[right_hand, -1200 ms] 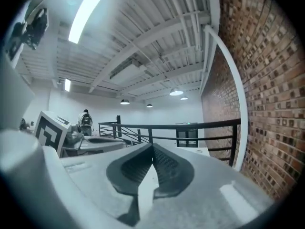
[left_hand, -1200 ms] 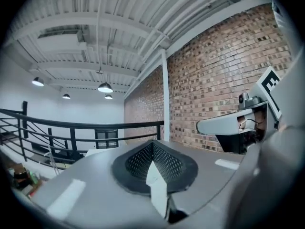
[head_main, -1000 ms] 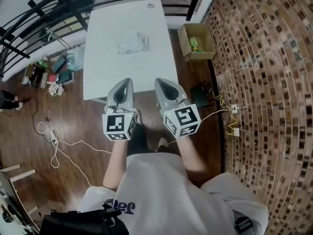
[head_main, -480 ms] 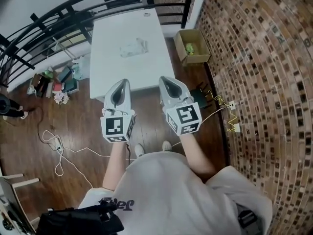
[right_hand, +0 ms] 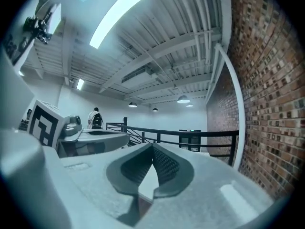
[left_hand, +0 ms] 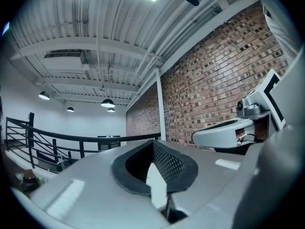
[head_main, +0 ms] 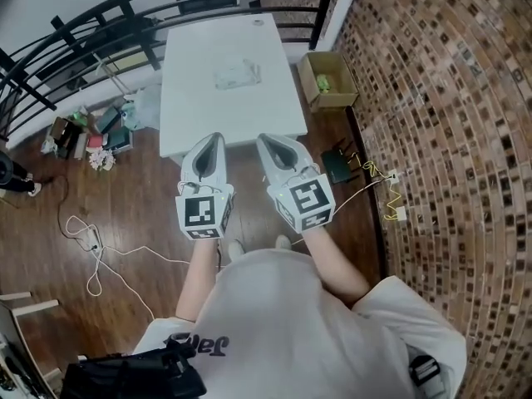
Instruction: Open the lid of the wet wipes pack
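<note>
The wet wipes pack (head_main: 237,75) is a clear, pale packet lying on the white table (head_main: 199,115), towards its far half. Its lid cannot be made out at this distance. My left gripper (head_main: 214,139) and right gripper (head_main: 268,139) are held side by side at the table's near edge, well short of the pack. Both are shut, with nothing between the jaws. In the left gripper view the left gripper (left_hand: 153,144) points level over the railing, and the right gripper (right_hand: 152,147) does the same in the right gripper view. Neither of those views shows the pack.
An open cardboard box (head_main: 329,78) with something green in it stands on the floor right of the table. A black railing (head_main: 100,23) runs behind and left; a brick wall (head_main: 440,106) rises at right. Clutter (head_main: 91,131) and cables (head_main: 91,248) lie on the wooden floor.
Both grippers have risen and gone forward together with the person towards the table, and the right one has rolled a little. Both stay shut. The pack has not moved.
</note>
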A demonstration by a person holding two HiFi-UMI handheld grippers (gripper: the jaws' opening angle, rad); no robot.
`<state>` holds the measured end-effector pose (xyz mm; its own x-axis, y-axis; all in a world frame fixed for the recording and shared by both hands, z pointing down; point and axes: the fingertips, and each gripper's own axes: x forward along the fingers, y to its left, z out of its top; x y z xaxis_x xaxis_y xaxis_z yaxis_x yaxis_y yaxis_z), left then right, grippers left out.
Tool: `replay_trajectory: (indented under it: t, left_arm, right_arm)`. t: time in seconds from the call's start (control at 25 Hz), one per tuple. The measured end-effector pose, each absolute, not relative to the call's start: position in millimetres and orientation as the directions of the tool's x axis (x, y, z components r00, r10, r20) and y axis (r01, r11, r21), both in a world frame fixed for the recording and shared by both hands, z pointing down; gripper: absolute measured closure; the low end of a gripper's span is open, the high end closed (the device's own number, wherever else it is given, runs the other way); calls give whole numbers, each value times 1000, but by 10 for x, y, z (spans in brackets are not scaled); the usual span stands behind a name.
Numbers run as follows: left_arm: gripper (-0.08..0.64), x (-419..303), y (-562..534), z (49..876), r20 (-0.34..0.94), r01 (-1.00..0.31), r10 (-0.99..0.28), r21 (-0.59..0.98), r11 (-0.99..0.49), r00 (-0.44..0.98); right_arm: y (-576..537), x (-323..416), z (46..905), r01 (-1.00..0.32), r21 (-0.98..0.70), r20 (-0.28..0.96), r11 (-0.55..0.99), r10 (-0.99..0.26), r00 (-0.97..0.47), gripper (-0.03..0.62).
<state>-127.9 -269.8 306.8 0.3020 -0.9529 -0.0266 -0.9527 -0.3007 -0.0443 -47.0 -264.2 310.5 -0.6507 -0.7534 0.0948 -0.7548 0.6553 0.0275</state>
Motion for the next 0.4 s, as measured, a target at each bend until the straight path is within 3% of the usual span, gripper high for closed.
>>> replay_trajectory:
  t: [0.4]
  left_arm:
    - [544,-1837,-2635,3133,-11,-966,-966,-5,-259,259]
  right_arm:
    - [-2631,-857,3148,-755,53,114,654,-755,-646,600]
